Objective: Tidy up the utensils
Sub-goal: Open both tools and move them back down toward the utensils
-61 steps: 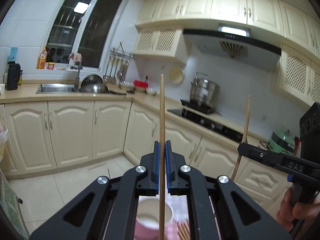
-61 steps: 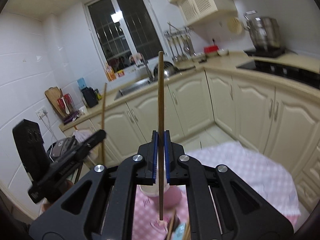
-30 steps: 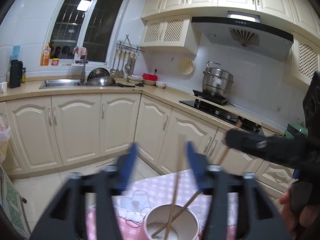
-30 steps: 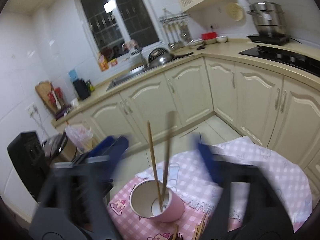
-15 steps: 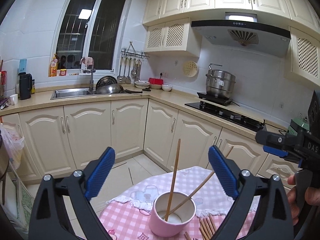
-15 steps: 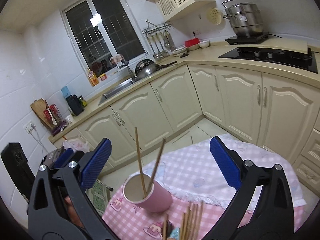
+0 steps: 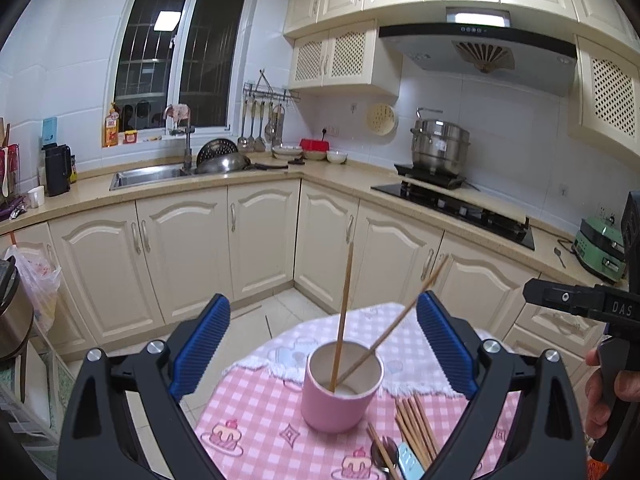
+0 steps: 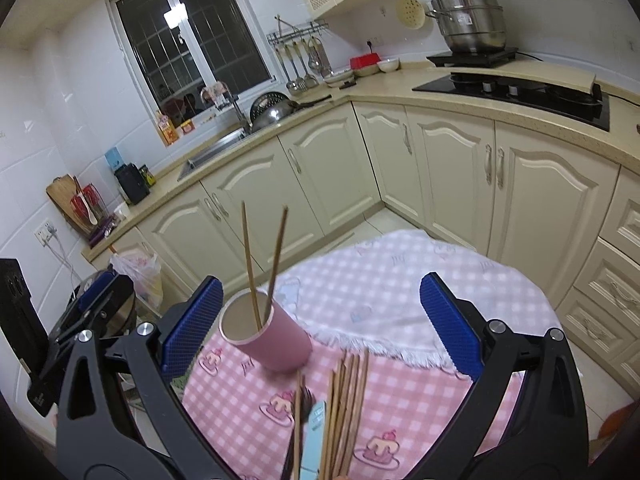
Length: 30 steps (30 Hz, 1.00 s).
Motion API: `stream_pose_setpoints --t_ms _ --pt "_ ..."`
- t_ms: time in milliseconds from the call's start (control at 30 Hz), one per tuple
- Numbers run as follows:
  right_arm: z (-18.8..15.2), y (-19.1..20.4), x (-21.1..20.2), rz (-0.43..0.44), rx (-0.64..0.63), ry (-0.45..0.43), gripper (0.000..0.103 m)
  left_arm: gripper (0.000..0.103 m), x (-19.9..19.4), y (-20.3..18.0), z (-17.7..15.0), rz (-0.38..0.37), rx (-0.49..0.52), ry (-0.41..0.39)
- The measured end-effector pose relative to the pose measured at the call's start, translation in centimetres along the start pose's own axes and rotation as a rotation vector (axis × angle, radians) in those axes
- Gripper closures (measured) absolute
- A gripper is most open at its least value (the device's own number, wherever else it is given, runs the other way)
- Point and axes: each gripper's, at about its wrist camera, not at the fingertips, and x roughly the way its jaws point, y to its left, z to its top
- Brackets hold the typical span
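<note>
Both chopsticks have left your fingers since two seconds ago and now stand in the pink cup [image 7: 340, 392] on the worktop [image 7: 256, 412]: one chopstick [image 7: 343, 316] near upright, the other [image 7: 396, 322] leaning right. For the next pick, drop onto the loose chopstick bundle [image 8: 346, 404] just in front of the cup, isolate a single stick, and grip it mid-length. Your left gripper [image 7: 320, 344] and right gripper [image 8: 318, 326] both have fingers spread wide, holding and touching nothing.
</note>
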Motion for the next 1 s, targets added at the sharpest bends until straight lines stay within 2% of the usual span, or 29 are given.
stream_pose_setpoints --t_ms 367,700,800,1000 --pt "-4.6 -1.7 1.2 -0.066 -0.003 0.146 0.006 0.011 -0.4 -1.2 -4.1 -0.019 0.034 0.099" --pt "-7.2 -2.6 2.8 -0.104 -0.026 0.239 0.006 0.011 0.7 -1.3 -7.2 -0.022 0.044 0.191" --pt "-8.0 -2.9 3.7 -0.123 -0.037 0.277 0.006 0.011 1.4 -1.4 -8.4 -0.011 0.056 0.241" --pt "-10.1 -3.8 5.4 -0.152 -0.049 0.356 0.006 0.011 3.6 -1.8 -12.0 -0.015 0.090 0.392"
